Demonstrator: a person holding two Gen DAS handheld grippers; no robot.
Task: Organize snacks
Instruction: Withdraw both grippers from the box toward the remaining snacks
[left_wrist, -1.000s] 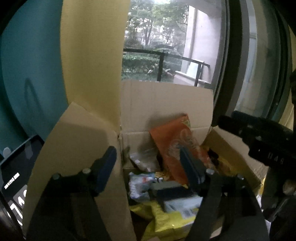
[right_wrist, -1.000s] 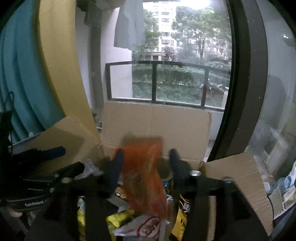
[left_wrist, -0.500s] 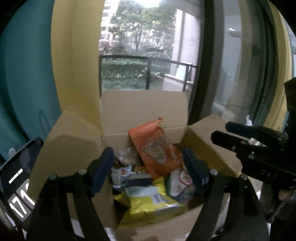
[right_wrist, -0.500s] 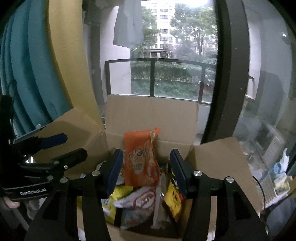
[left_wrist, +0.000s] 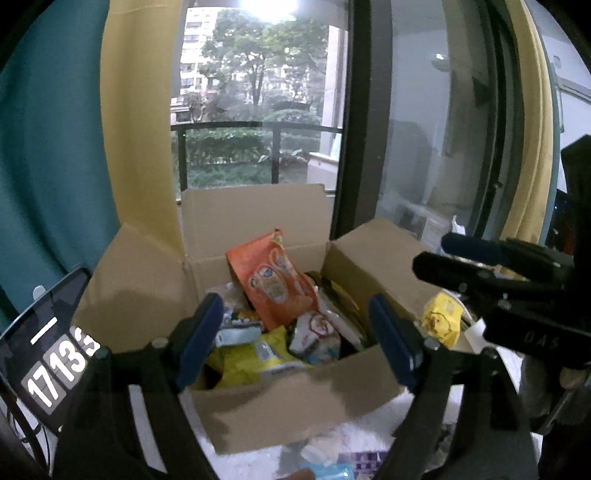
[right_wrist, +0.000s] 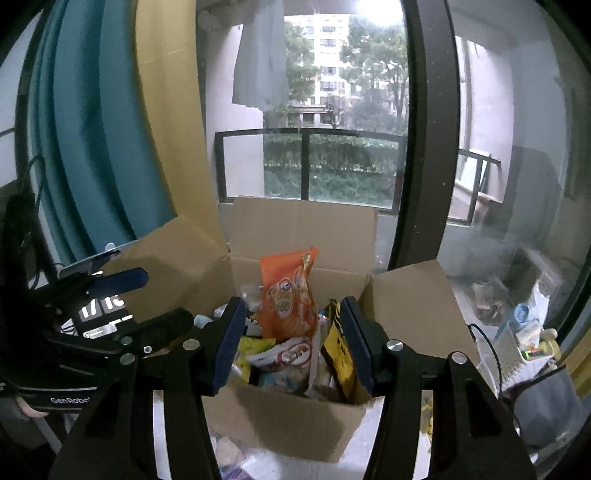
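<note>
A cardboard box (left_wrist: 295, 402) stands with all four flaps open on a pale surface (left_wrist: 258, 461), in front of a tall window (right_wrist: 332, 110) with a dark frame. The glass gives onto a balcony rail (right_wrist: 306, 134), a hedge, trees and a pale apartment block. A grey garment (right_wrist: 262, 62) hangs outside, upper left in the right view. Left of the window hang a yellow curtain (left_wrist: 140, 129) and a teal curtain (left_wrist: 48, 147). Low on the left a dark screen (left_wrist: 48, 362) shows white digits.

The box is full of snacks. An orange bag (left_wrist: 273, 280) stands upright against its back wall, leaning slightly. Below it lie a yellow bag (left_wrist: 243, 358), a white pack with a red ring (left_wrist: 317, 332) and, to the right, a black and yellow pack (right_wrist: 338, 347). A yellow packet (left_wrist: 443, 317) lies outside, just beside the right flap. Small wrappers are scattered on the surface in front of the box, blurred.

The left gripper (left_wrist: 295, 339) hangs before the box, its jaws wide apart and just now opening further, nothing between them. The right gripper (right_wrist: 291, 343) hangs beside it, jaws apart and empty. Clutter sits on the floor at far right (right_wrist: 517, 332)
</note>
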